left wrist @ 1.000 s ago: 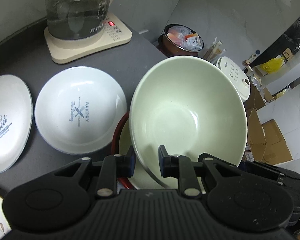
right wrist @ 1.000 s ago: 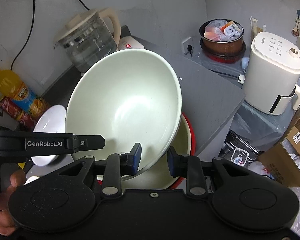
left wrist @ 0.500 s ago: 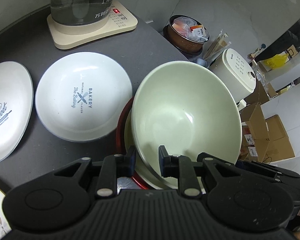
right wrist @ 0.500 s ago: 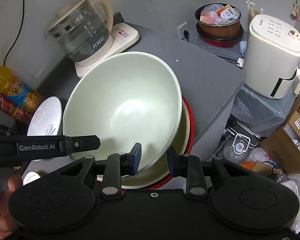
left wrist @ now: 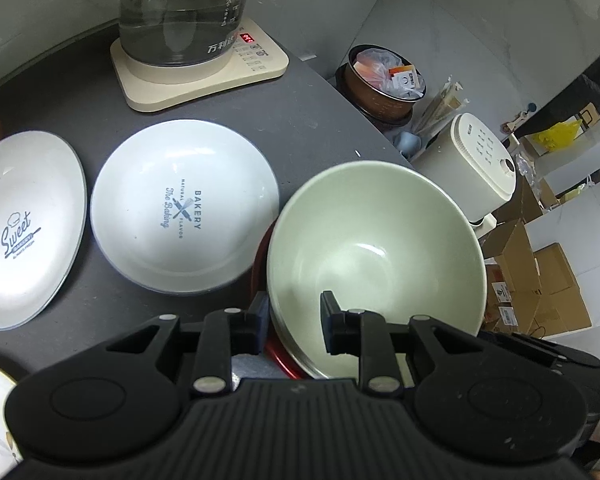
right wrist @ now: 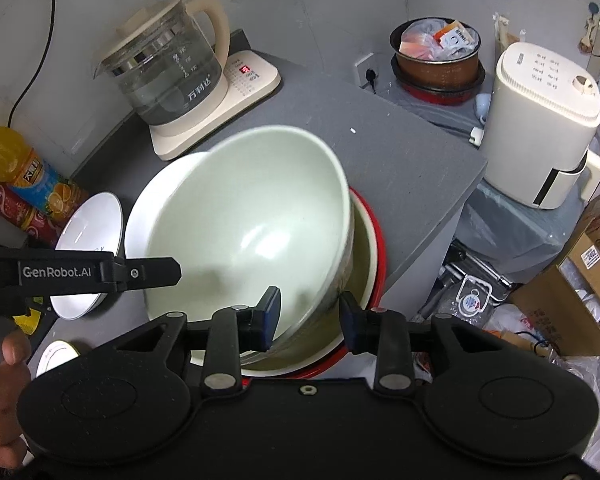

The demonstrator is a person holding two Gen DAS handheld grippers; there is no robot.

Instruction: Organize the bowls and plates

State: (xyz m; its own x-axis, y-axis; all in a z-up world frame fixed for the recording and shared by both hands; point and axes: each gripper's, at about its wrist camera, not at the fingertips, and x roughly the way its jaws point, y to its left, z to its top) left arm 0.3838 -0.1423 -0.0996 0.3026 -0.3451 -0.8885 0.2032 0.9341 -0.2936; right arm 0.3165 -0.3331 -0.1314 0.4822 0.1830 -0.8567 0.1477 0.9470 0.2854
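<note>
Straddling the near rim of the large pale green glazed bowl (left wrist: 374, 256), both hand-held grippers are seen at the point of letting go. The left hand-held gripper (left wrist: 294, 322) is set with one pad outside the wall and one inside, with daylight on both sides, so it is judged released. The right hand-held gripper (right wrist: 309, 317) has just been opening; the rim lies between its jaws, clear of the right-hand pad, and whether the other pad touches cannot be told. The bowl is lodged tilted inside a shallower cream dish with a red rim (right wrist: 370, 232), presumably nested to save room on the matte dark grey surface (left wrist: 300, 120). Beside it, a glossy round white bowl printed "BAKERY" (left wrist: 184, 212) and a smooth white oval plate lettered "Sweet" (left wrist: 24, 224) are laid flat, apart, not yet stacked.
</note>
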